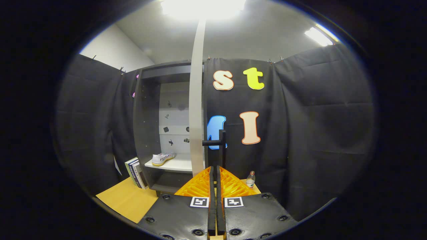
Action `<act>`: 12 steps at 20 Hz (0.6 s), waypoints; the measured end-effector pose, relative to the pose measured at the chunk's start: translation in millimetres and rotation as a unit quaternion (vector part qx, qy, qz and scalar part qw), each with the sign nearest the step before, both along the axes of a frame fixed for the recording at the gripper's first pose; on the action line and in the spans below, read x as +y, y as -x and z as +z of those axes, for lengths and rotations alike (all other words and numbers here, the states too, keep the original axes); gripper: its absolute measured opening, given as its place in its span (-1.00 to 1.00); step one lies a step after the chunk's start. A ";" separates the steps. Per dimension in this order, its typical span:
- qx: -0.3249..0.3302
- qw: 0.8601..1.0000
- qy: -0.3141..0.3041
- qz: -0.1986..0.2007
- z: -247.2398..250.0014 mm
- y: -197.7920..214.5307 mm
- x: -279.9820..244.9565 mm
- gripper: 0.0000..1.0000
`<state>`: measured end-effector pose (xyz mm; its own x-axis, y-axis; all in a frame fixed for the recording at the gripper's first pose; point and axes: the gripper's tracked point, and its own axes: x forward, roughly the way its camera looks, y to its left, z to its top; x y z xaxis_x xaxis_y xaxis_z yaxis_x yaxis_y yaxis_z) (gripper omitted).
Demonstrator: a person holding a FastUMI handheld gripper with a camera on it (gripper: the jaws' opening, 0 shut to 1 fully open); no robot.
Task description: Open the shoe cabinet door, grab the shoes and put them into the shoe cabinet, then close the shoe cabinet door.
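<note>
The dark shoe cabinet (146,126) stands open on the yellow table. Its door (196,110) is swung out towards me and shows edge-on as a pale upright strip. A black handle (220,144) sticks out from the door's right side. A white shoe (162,158) with a tan sole lies on the white shelf (176,164) inside, on its left part. My gripper (214,169) is shut, its fingers pressed together with nothing between them. The tips sit just below and in front of the handle, at the foot of the door edge.
Several books (135,173) lean against the cabinet's left side on the yellow table (126,200). A small plastic bottle (251,179) stands on the table to the right of the fingers, near the black cloth wall.
</note>
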<state>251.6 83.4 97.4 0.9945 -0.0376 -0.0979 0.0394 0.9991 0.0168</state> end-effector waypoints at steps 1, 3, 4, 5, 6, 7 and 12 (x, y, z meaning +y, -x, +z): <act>-0.005 1.000 -0.020 0.004 2.7 2.9 6.1 -0.91; 0.001 0.998 -0.058 0.012 3.2 9.4 17.0 -0.86; 0.001 0.997 -0.072 0.015 2.6 10.5 23.2 -0.55; -0.004 0.997 -0.078 0.022 5.5 13.1 27.9 -0.25; -0.009 0.997 -0.073 0.032 7.9 13.6 34.5 -0.02; -0.012 0.997 -0.063 0.042 10.1 16.1 42.2 0.22; -0.040 0.997 0.018 0.060 8.3 22.4 89.3 0.92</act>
